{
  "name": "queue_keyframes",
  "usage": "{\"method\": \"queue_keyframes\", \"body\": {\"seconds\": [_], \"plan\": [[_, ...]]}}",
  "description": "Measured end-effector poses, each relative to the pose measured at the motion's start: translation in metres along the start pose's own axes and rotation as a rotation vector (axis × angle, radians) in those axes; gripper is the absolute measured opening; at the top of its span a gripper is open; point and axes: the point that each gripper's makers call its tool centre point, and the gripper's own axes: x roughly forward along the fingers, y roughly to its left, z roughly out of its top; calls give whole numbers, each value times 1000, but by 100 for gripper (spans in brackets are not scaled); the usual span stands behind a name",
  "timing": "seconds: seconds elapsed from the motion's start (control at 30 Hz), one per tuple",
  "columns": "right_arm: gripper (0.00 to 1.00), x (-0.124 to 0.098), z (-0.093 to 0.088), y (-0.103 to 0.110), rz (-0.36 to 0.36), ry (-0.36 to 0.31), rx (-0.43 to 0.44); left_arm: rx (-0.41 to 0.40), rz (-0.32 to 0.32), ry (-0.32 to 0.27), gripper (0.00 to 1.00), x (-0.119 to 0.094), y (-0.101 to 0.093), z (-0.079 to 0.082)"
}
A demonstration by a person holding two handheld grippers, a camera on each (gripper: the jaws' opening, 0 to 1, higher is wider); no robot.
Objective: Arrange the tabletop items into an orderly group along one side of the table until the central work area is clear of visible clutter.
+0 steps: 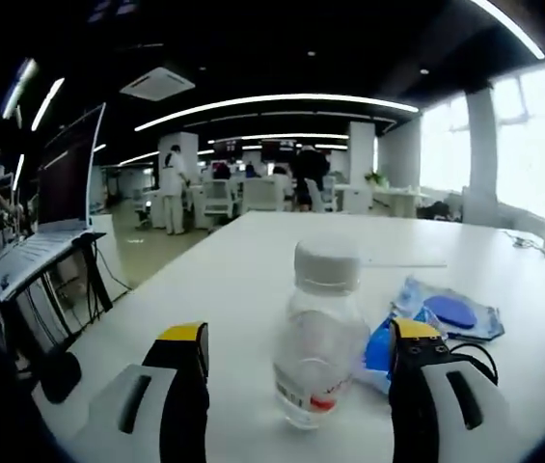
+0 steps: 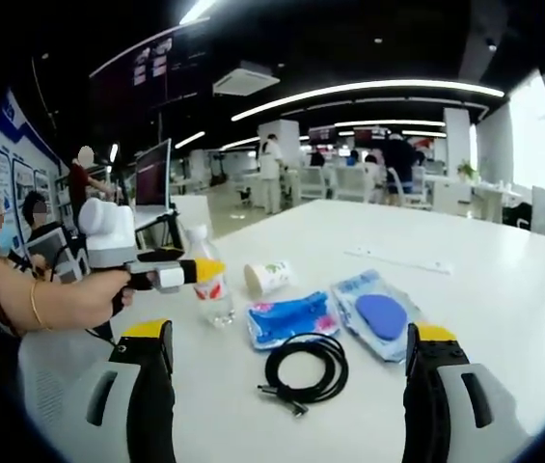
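A clear plastic bottle [image 1: 315,338] with a white cap stands upright on the white table [image 1: 253,260], between the jaws of my left gripper [image 1: 301,336], which is open with gaps on both sides of the bottle. In the right gripper view a hand holds that left gripper [image 2: 203,273] at the bottle [image 2: 214,294]. My right gripper [image 2: 289,338] is open and holds nothing. Ahead of it lie a coiled black cable [image 2: 306,371], a blue packet [image 2: 291,318], a clear pouch with a blue pad [image 2: 378,313] and a paper cup on its side [image 2: 270,277].
The table's left edge runs close to the bottle, and a laptop on a stand [image 1: 31,256] is beyond that edge. A flat white strip [image 2: 397,258] lies farther back on the table. Chairs, desks and people stand far behind.
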Motion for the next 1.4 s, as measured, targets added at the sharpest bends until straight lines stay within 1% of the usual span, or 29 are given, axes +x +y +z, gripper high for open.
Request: {"method": "queue_keyframes", "body": {"seconds": [0.07, 0.2, 0.33, 0.47, 0.53, 0.6, 0.67, 0.73, 0.77, 0.8, 0.93, 1.1, 1.13, 1.17, 1.2, 1.23, 1.27, 1.3, 1.33, 1.37, 1.4], "plan": [[99, 0, -1, -2, -2, 4, -2, 0, 12, 2, 73, 2, 1, -1], [99, 1, -4, -6, -7, 12, 1, 1, 16, 18, 72, 9, 0, -7], [99, 1, -8, -8, -11, 20, 6, -3, 23, 27, 69, 13, -3, -11], [99, 1, -9, -12, -11, 15, 34, 22, 19, 27, 64, 14, -6, -12], [98, 1, -7, -14, -18, 5, 45, 39, 22, 27, 59, 15, -6, -11], [98, 0, -6, -16, -23, -1, 52, 33, 14, 28, 55, 16, -6, -12], [98, 0, -5, -17, -25, -2, 54, 35, 2, 29, 53, 17, -7, -12], [98, 0, -5, -18, -28, -4, 53, 44, -8, 31, 44, 16, -11, -11], [98, 0, -5, -19, -29, -3, 54, 55, -10, 42, 44, 16, -11, -11], [98, 0, -6, -19, -30, -3, 54, 49, -14, 37, 44, 16, -11, -11], [98, 1, -6, -19, -30, 0, 56, 50, -43, 49, 43, 16, -10, -10], [97, 2, -7, -18, -28, 0, 60, 72, -104, 65, 43, 16, -12, -12], [97, 2, -7, -18, -28, 0, 62, 71, -108, 68, 43, 16, -11, -12], [97, 2, -7, -17, -31, 2, 63, 69, -124, 75, 43, 16, -11, -12], [96, 2, -8, -17, -31, 6, 63, 88, -148, 75, 43, 17, -13, -12], [96, 3, -9, -16, -29, 10, 64, 82, -146, 76, 43, 16, -11, -12], [96, 3, -10, -15, -27, 13, 65, 87, -179, 72, 43, 16, -13, -12], [96, 3, -11, -14, -26, 13, 66, 99, -204, 70, 43, 17, -14, -12], [96, 3, -11, -13, -24, 12, 67, 91, -219, 71, 43, 16, -13, -12], [95, 3, -11, -12, -22, 12, 68, 99, -248, 71, 43, 17, -14, -12], [95, 3, -11, -12, -22, 14, 69, 103, -251, 72, 43, 17, -12, -12]]}}
